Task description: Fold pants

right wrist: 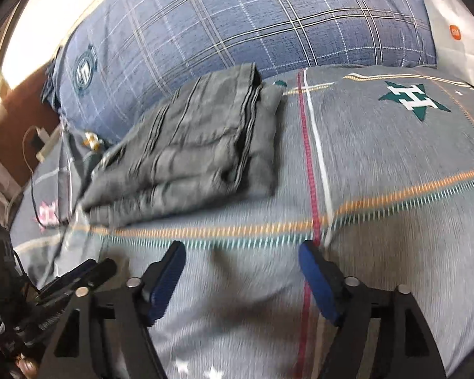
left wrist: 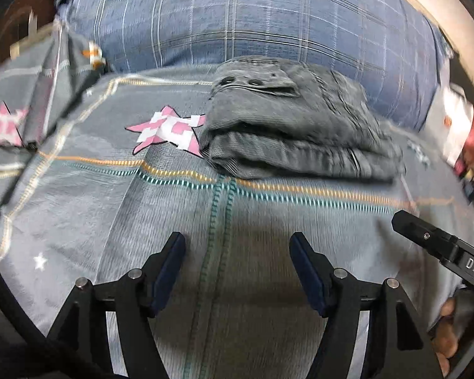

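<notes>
Across the bed: I saw a grey quilt [left wrist: 79,208] with orange and teal stitched lines covering everything below both cameras.
Pillow: a blue plaid pillow [right wrist: 237,22] sat at twelve o'clock, behind the clothing.
Pants: grey pants [left wrist: 297,126] lay folded in a compact stack on the quilt, at one o'clock in my left view and eleven o'clock in my right view [right wrist: 189,145].
Pink star: a pink star [left wrist: 167,131] printed on the quilt touched the stack's nine o'clock edge.
Green star: a green star [right wrist: 414,99] sat at two o'clock, well apart.
Left gripper [left wrist: 237,268]: I had its fingers spread wide, holding nothing.
Right gripper [right wrist: 242,276]: likewise parted and bare, near the pants.
</notes>
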Motion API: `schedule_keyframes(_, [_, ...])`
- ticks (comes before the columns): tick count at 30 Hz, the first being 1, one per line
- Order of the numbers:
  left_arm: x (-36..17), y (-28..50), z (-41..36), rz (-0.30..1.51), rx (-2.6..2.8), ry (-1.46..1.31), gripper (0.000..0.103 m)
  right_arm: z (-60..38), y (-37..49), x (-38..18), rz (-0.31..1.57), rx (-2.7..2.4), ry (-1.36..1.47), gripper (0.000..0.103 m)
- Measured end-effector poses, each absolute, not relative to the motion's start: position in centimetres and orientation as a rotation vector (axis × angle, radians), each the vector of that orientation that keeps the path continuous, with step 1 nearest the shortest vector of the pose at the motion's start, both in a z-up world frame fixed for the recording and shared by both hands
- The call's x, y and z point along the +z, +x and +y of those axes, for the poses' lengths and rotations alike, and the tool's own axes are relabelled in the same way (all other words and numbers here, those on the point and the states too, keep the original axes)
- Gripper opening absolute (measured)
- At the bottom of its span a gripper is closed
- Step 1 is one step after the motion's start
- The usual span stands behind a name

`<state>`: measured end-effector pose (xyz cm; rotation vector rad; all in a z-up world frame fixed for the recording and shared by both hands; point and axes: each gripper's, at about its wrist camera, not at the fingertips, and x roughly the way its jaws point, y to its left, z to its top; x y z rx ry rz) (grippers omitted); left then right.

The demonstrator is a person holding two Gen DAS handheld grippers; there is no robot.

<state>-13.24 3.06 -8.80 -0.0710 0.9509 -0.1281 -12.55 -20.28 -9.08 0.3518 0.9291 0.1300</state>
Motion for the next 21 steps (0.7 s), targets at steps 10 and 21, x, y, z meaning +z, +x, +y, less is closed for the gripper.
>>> schedule_keyframes(10, [-10.0,-15.9,1.9,0.949,-0.075,0.031,0.084,-19.3,-16.7,-9.8,0.926,0.082,0.362,0.092])
schedule_keyframes(21, [-9.3,-18.3,4.0,0.938,0.006,-0.069,0.085,-18.5,-18.4,-9.7,0.985,0.071,0.335,0.092])
